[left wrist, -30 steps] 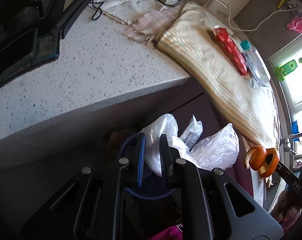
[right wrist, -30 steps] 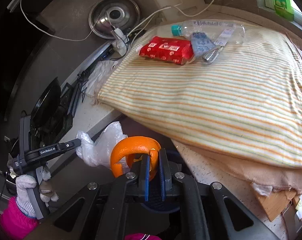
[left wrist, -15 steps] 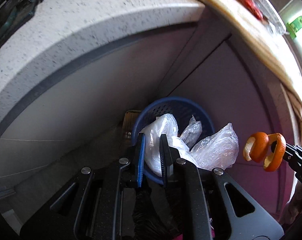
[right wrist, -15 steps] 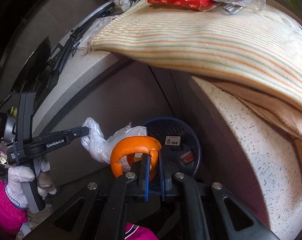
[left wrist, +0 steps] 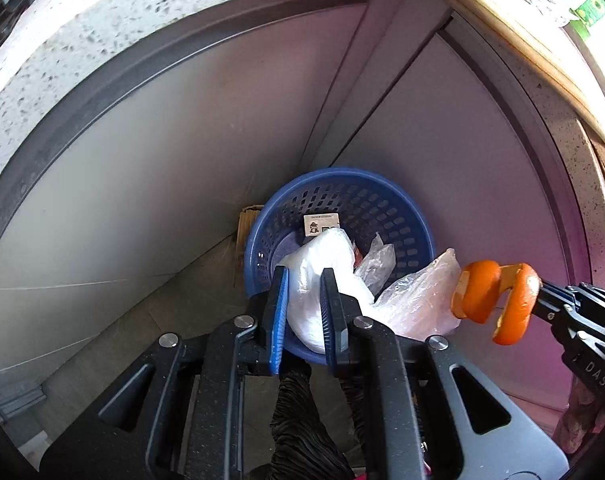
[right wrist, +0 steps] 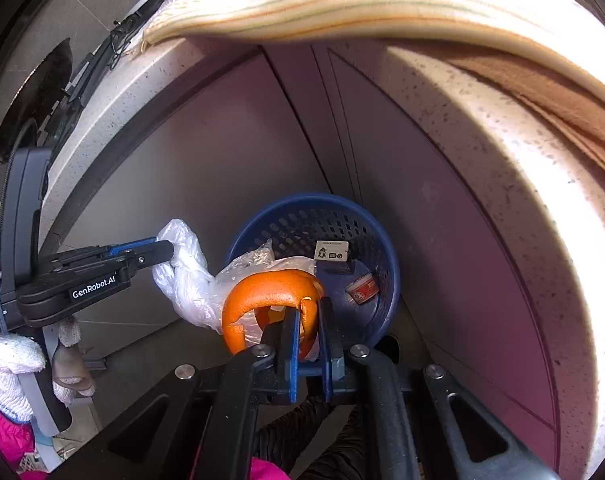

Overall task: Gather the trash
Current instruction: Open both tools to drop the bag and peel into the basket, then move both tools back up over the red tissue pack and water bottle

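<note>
While clamped, orange peel [right wrist: 268,300] arching upward.

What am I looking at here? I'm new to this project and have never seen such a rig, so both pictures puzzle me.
No robot: a person holds a two-finger tool in each hand, each carrying a wide-angle camera that looks along its fingers. One picture comes from the left tool, which is shut on a crumpled clear plastic bag. The other comes from the right tool, which is shut on a curl of orange peel. Each tool also shows in the other's view. Both hang near a blue perforated trash basket on the floor, in the corner beneath a speckled countertop. The basket already holds some scraps.
</note>
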{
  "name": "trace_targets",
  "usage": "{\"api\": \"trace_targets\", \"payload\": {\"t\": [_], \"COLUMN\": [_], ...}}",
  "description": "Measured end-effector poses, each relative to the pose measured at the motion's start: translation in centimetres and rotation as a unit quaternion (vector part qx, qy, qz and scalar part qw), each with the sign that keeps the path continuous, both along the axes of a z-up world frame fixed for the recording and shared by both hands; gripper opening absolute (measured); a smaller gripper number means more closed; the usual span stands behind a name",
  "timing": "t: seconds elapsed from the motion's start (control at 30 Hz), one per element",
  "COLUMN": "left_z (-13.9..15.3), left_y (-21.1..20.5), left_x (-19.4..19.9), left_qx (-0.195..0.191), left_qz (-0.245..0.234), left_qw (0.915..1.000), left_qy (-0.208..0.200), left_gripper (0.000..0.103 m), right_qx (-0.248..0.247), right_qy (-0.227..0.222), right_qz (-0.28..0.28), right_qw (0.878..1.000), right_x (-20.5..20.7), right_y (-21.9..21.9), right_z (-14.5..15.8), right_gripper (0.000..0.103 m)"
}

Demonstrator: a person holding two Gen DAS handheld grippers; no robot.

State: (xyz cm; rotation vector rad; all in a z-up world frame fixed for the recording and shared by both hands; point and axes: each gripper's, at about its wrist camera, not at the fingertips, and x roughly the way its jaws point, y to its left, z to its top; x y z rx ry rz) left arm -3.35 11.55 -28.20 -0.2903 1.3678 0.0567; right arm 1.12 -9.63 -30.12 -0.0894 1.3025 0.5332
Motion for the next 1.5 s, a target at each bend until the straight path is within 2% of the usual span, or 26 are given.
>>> {"api": "trace_targets", "payload": {"t": [0.1,0.23,0.37,0.4,0.47,0.8,0.93,1.13,1.2,1.33,1.4,1.5], "left_z": [0.0,0.5,0.9,0.9,1.2,3.1,4.8,8.2,9.3,11.5,12.5,13.4], "left_y": [-0.9,-0.7,-0.7,-0.6,-0.4,0.4,0.6,1.1,1.2,0.9,0.7,0.0], "left_x": [0.0,-0.5,-0.3,-0.3,-0.3,-0.1,0.3,0.7,0.9,2.5,3.5,5.0], "left_qx": [-0.001,-0.007,-0.009,-0.010,-0.010,-0.010,-0.008,-0.024,-0.030,-0.030,-0.029,-0.026], "left_qz": [0.000,-0.003,-0.003,-0.002,0.000,0.010,0.007,0.007,0.010,0.010,0.013,0.026], "left_qw": [1.0000,1.0000,0.9999,0.9999,0.9999,0.9996,0.9987,0.9954,0.9940,0.9917,0.9907,0.9891], "left_qy": [-0.003,-0.003,-0.005,-0.006,-0.006,-0.026,-0.049,-0.092,-0.105,-0.124,-0.132,-0.143], "left_gripper": [0.013,0.024,0.036,0.036,0.036,0.036,0.036,0.037,0.036,0.037,0.037,0.056], "right_qx": [-0.003,-0.005,-0.007,-0.004,-0.002,0.005,0.014,0.031,0.038,0.049,0.052,0.055], "right_qy": [0.000,0.001,0.002,0.001,-0.001,-0.011,-0.021,-0.058,-0.074,-0.106,-0.123,-0.148], "right_qz": [0.001,0.001,0.001,0.001,0.002,-0.003,-0.003,-0.009,-0.013,-0.020,-0.022,-0.021], "right_qw": [1.000,1.000,1.000,1.000,1.000,1.000,1.000,0.998,0.996,0.993,0.991,0.987], "right_x": [0.1,0.3,0.3,0.3,0.4,0.6,0.9,0.7,0.7,1.2,1.9,3.6], "right_y": [0.3,0.4,1.0,0.9,0.9,0.8,0.4,-0.5,-1.0,-2.4,-3.3,-4.7], "right_z": [-0.4,-0.8,-0.9,-0.8,-0.6,0.8,2.3,5.9,7.4,10.5,12.0,14.1], "right_gripper": [0.007,0.007,0.019,0.025,0.029,0.031,0.031,0.042,0.051,0.059,0.066,0.072]}}
